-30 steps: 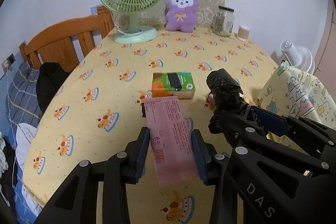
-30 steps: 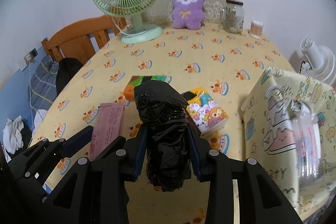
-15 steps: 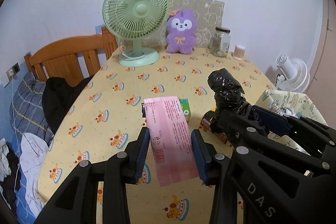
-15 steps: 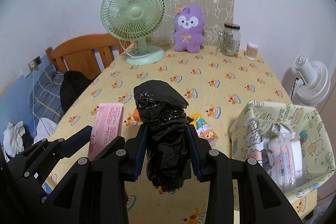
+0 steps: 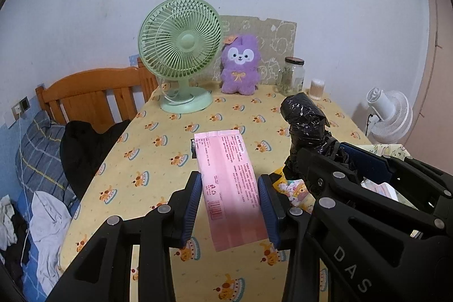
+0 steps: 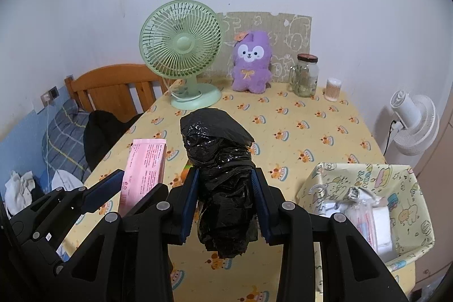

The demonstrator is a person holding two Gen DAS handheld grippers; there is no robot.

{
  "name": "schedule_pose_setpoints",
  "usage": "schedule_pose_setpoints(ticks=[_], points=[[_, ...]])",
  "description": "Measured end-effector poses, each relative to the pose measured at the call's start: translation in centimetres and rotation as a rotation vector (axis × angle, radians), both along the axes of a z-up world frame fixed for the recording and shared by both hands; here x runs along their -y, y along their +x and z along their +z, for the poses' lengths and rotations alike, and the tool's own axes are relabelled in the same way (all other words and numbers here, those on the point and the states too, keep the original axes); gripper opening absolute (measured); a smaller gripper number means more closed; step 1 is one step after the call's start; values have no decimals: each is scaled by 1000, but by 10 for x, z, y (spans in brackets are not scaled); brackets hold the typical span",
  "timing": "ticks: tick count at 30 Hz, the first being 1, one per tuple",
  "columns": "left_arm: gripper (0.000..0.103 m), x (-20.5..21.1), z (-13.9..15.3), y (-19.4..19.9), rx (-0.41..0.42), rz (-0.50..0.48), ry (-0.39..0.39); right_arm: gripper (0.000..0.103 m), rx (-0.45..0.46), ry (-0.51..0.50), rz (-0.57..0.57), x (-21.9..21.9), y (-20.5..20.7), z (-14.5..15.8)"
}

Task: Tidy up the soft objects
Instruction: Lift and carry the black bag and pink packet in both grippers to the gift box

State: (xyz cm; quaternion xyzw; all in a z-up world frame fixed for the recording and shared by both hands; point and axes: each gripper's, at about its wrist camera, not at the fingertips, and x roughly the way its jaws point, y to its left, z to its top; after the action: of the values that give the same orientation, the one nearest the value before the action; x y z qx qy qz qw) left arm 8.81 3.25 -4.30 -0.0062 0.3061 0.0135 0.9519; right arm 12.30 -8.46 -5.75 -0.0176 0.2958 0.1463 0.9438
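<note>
Pink packet [image 5: 230, 186] pinched in left hand-held gripper [image 5: 230, 205]; black bag roll [image 6: 223, 183] in right [image 6: 226, 205], above table [image 6: 311, 132].

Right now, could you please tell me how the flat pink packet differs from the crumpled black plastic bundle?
The flat pink packet is smooth, rectangular and printed with text and a barcode; the crumpled black plastic bundle is lumpy, glossy and unmarked. The packet sits in the left gripper, the bundle in the right gripper. Shared: each is clamped between blue-padded jaws, held above the yellow tablecloth.
</note>
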Motion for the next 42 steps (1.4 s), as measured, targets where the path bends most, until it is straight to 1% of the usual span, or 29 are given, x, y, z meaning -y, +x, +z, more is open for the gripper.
schedule_pose_setpoints(ticks=[13,24,33,42], points=[[41,31,17,-3,46,-41,15,40,45,25,-40,35,-10,17],[41,72,26,-2,81,-96,21,40,80,44,-86,75,-14,27],[42,103,29,2,94,-141,22,40,100,42,-129,108,-15,31],[42,134,28,6,96,-183,28,40,109,50,-178,140,-14,29]])
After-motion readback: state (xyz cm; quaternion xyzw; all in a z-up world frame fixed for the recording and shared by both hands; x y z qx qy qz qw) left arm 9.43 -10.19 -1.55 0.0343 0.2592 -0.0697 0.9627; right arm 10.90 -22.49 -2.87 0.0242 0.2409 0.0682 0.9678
